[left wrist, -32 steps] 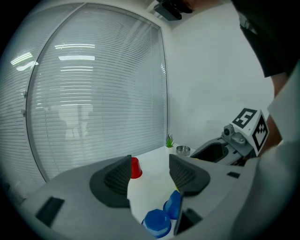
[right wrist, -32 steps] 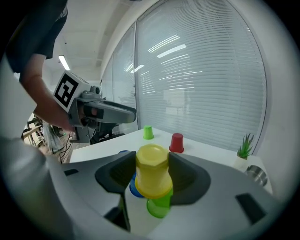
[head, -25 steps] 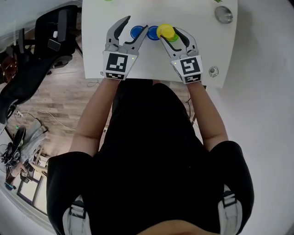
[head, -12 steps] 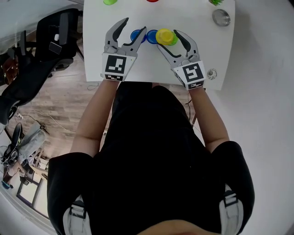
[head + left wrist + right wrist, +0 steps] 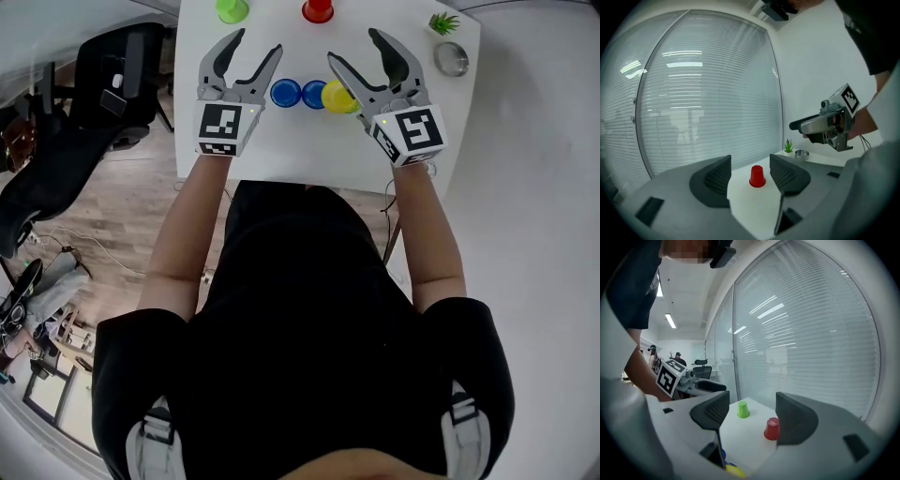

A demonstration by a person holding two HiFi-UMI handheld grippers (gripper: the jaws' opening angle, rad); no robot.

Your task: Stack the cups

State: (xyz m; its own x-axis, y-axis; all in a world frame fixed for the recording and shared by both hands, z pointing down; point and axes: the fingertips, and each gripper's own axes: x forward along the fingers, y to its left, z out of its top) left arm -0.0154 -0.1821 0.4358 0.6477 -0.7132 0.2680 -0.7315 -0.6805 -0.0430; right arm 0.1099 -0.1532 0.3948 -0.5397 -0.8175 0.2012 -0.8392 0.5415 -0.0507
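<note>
**A:** Where are the cups?

**B:** On the table (image 5: 281, 141), all mouth-down with their axes upright. The yellow cup (image 5: 336, 96) is mid-table, with two blue cups (image 5: 285, 92) at its 9 o'clock. The red cup (image 5: 318, 9) is at 12 and the green cup (image 5: 231, 9) at 11.

**A:** And the grippers?

**B:** The left gripper (image 5: 253, 47) is spread wide and holds nothing. The right gripper (image 5: 356, 49) has just been opening and grips nothing either. The left gripper view shows only the red cup, far ahead. The blue cups show clearly only in the head view.
</note>
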